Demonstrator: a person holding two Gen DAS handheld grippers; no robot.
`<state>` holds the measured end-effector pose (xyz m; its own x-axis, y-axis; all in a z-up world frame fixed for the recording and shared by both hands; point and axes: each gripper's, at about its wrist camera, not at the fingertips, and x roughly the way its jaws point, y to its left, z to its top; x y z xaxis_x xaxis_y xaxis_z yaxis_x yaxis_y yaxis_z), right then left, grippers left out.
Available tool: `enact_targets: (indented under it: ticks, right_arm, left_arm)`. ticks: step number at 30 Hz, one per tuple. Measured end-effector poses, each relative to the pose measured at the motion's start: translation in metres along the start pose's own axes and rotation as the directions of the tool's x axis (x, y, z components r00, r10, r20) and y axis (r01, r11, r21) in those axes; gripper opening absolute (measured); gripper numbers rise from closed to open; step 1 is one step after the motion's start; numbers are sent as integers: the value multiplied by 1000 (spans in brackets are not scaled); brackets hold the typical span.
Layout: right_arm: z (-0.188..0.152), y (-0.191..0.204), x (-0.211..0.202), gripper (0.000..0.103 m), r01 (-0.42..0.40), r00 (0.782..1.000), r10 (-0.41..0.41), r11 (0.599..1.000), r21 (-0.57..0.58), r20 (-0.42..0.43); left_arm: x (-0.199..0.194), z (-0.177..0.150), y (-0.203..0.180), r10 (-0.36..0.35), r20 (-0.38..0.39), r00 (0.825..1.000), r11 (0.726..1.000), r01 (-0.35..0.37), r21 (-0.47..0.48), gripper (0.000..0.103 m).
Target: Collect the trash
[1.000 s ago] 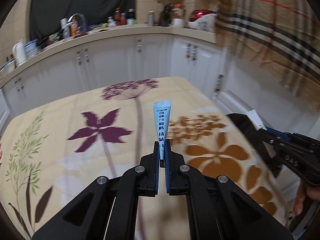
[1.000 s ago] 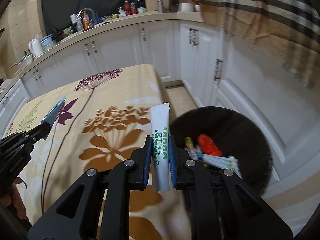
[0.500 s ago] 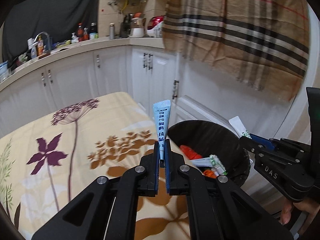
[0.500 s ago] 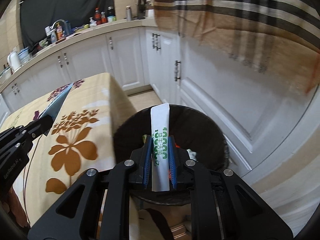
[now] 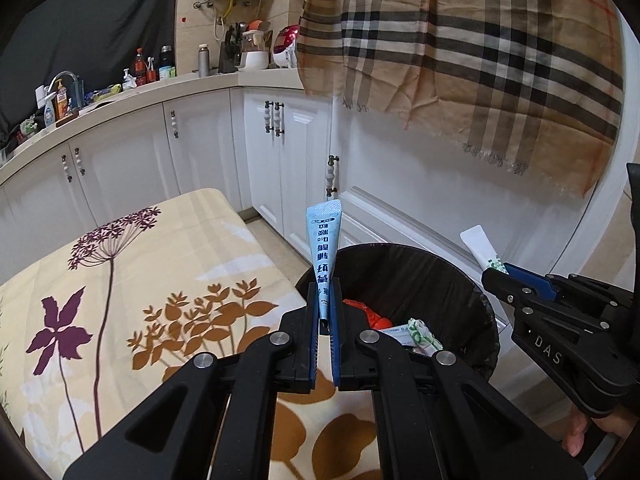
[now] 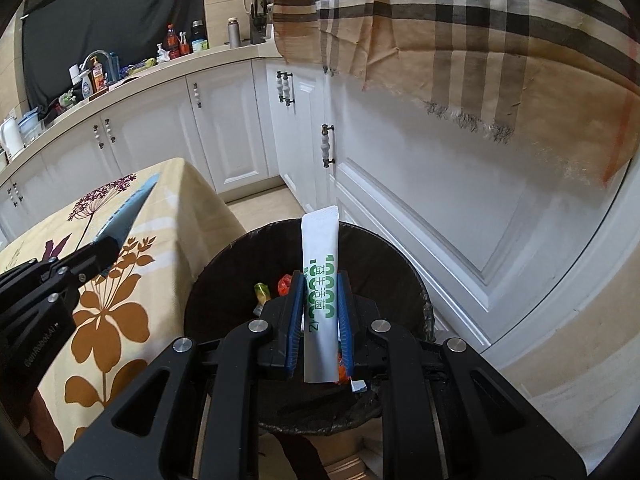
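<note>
Kitchen corner, seen along both grippers. White cabinets (image 6: 224, 136) line the far wall under a cluttered counter; a plaid cloth (image 5: 480, 52) hangs at upper right. A table under a floral tablecloth (image 5: 132, 304) fills the near left. Just beside its right edge stands a round trash bin with a black liner (image 6: 400, 280), already holding a red wrapper (image 5: 368, 316) and a green-and-white packet (image 5: 420, 332).

Right gripper (image 6: 320, 312): jaws pressed on a white sachet with green print (image 6: 320, 280), pinched near its lower half, long axis upright and running away from the camera. In the right wrist view the sachet sits directly over the bin's open mouth, its lower end above the trash inside.

Left gripper (image 5: 325, 320): jaws pressed together on the narrow end of a light-blue sachet (image 5: 323, 240), which fans upward and slightly left. In the left wrist view its tips stand over the table's right corner, at the bin's near-left rim; the bin lies ahead and to the right.

Judgement: the right hand is the nearer to a clean drop and need only part its jaws; the left probably needs a short carry rightward so the blue sachet clears the rim and does not fall on the tablecloth.
</note>
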<state>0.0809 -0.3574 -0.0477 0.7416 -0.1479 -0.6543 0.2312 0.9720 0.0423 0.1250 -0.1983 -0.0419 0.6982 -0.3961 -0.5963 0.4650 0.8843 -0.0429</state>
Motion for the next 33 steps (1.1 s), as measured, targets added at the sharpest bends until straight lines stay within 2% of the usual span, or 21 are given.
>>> enact_targets:
  ticks: [8, 10, 11, 12, 20, 29, 33]
  right_arm:
    - [5, -7, 13, 17, 8, 1000, -8, 1000, 18, -3]
    - [6, -8, 19, 20, 14, 1000, -14, 1000, 24, -2]
    - [7, -9, 21, 25, 20, 1000, -20, 999, 29, 0]
    - [8, -10, 23, 32, 22, 1000, -22, 999, 32, -1]
    - [10, -10, 21, 32, 26, 1000, -27, 999, 38, 12]
    - [9, -9, 13, 32, 28, 999, -29, 999, 39, 19]
    - [8, -7, 9, 33, 30, 999, -31, 999, 41, 26]
  left_arm:
    - [18, 5, -7, -1, -13, 1000, 1000, 1, -6, 6]
    - [23, 6, -7, 4, -18, 1000, 1000, -5, -4, 6]
    - [26, 7, -7, 9, -22, 1000, 1000, -9, -5, 7]
    - [28, 7, -7, 6, -26, 1000, 1000, -6, -10, 10]
    - [27, 9, -7, 21, -21, 1000, 1000, -21, -10, 32]
    - [19, 8, -5, 28, -3, 1000, 1000, -28, -7, 42]
    - [13, 8, -5, 31, 11, 999, 999, -31, -5, 51]
